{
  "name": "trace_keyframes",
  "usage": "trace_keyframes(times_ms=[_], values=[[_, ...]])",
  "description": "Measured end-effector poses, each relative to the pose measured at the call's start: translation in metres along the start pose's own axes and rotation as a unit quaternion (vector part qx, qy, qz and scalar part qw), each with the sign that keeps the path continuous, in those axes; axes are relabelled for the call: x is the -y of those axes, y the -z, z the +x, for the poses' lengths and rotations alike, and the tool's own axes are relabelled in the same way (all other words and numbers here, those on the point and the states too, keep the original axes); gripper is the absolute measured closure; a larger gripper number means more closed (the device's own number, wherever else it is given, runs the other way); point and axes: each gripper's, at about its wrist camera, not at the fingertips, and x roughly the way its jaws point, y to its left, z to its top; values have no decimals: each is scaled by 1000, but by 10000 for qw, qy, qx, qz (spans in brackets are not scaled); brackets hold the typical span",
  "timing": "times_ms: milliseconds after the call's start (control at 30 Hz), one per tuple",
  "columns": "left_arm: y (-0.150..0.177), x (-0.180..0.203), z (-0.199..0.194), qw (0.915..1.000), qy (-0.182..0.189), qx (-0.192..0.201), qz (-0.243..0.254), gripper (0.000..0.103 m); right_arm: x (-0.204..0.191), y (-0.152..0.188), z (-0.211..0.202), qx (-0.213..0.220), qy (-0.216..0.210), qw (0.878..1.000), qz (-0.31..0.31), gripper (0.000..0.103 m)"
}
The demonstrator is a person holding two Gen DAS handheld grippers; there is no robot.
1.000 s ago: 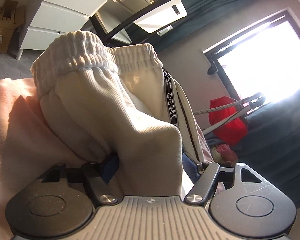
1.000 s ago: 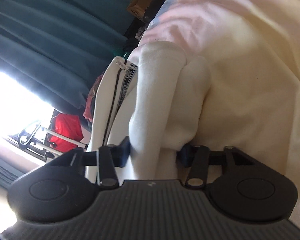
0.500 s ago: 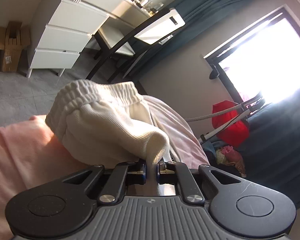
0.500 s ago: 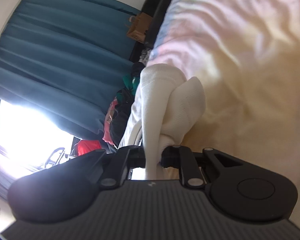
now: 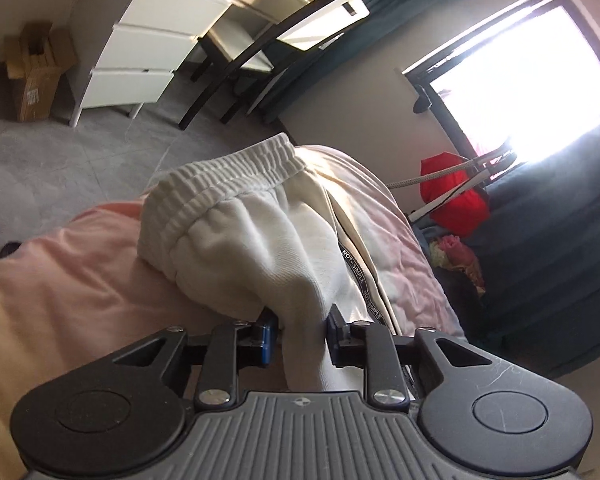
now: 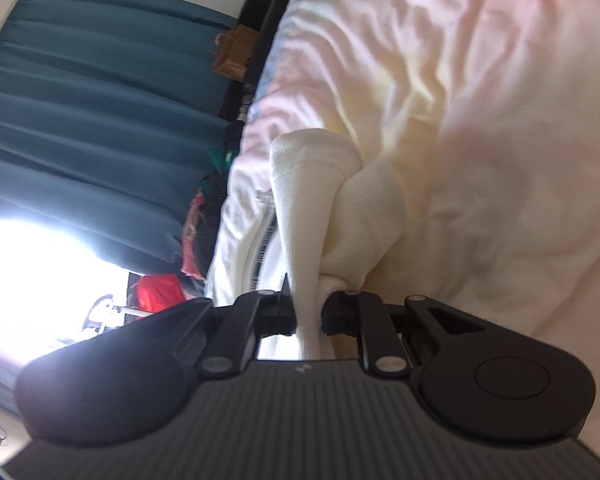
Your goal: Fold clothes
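Observation:
Cream sweatpants (image 5: pixel 260 232) with a ribbed elastic waistband (image 5: pixel 220 176) and a black lettered side tape lie bunched on the pink bed cover (image 5: pixel 80 280). My left gripper (image 5: pixel 300 332) sits just behind them. Its jaws are opening, and a thick fold of the cloth still stands loosely between the fingers. In the right wrist view the ribbed cuffs (image 6: pixel 320 184) of the sweatpants stick out past my right gripper (image 6: pixel 308 312), which is shut tight on a thin pinch of that cloth above the bed cover (image 6: pixel 480 120).
Beyond the bed's edge lie grey floor, a white drawer unit (image 5: pixel 140 52), a black chair (image 5: pixel 260 40) and a cardboard box (image 5: pixel 36 76). A bright window (image 5: pixel 520 72), a red bag (image 5: pixel 452 188) and teal curtains (image 6: pixel 80 100) stand to the side.
The left jaws closed to a tight pinch on the cloth, then came apart again. The right jaws closed on the cuffs and stay closed. Both grippers carried the sweatpants across the bed.

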Motion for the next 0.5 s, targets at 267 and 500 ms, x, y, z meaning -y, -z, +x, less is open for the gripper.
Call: trace_keyframes(times_ms=[267,500], values=[[-9,-38,18,9939,88,135,-1088,21,3,0,8,33,61,10000,-63,88],[-25,-46,67,9928,84,247,-1167,17,8,-5,16,-25,88,9998,184,87]])
